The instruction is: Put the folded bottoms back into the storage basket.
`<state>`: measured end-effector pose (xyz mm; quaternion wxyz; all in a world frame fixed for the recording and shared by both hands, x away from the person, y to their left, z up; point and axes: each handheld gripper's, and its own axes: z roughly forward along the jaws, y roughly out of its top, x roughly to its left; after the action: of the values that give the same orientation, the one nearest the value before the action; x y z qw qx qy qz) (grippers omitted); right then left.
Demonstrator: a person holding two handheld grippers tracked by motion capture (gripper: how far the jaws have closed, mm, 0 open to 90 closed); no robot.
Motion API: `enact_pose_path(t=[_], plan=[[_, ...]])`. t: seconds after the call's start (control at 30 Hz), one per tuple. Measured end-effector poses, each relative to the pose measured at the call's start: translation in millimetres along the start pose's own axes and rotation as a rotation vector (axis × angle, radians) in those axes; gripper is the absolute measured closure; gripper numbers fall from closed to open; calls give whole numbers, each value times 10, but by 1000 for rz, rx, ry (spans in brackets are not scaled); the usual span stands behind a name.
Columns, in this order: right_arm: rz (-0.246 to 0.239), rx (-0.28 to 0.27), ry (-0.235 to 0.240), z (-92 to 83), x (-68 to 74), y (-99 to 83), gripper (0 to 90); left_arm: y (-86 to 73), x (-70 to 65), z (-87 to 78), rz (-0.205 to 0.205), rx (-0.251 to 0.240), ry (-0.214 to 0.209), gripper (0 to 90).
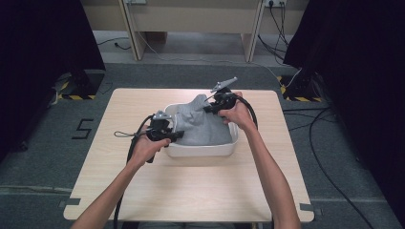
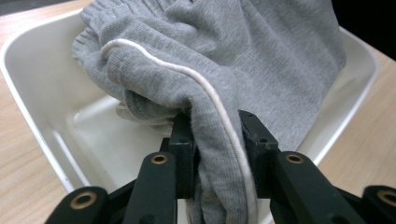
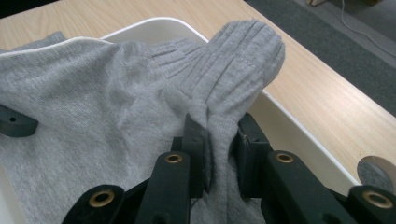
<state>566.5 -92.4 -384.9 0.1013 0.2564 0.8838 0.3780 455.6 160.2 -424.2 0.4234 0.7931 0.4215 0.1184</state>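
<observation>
A grey knitted garment (image 1: pixel 203 125) with white piping lies bunched in a white rectangular tub (image 1: pixel 200 150) at the middle of the table. My left gripper (image 1: pixel 177 135) is shut on a fold of the garment (image 2: pixel 219 88) at the tub's left side, the cloth pinched between its jaws above the tub's floor (image 2: pixel 93 126). My right gripper (image 1: pixel 208 108) is shut on the garment's ribbed edge (image 3: pixel 233 79) at the tub's far right, lifting that part into a peak. In the right gripper view the left gripper's jaw tip (image 3: pixel 16 122) rests on the cloth.
The tub's rim (image 3: pixel 299 126) runs close beside the right gripper. The light wooden table (image 1: pixel 191 186) has bare room in front of and beside the tub. Black stands and cables lie on the grey floor around the table.
</observation>
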Motion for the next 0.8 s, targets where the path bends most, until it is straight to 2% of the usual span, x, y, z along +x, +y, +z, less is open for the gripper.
enact_pose_path(t=[0.33,0.5,0.67,0.8], plan=[[48,38,-4,183,-70,-146,776,-54,8,168,1,57,12,684],[29,59,-12,231,-73,-182,772,-70,12,196,4,89,15,665],[38,81,-10,298,-52,-206,767,-88,24,210,2,118,24,645],[23,122,-30,365,-26,-215,736,-111,30,216,1,138,43,583]])
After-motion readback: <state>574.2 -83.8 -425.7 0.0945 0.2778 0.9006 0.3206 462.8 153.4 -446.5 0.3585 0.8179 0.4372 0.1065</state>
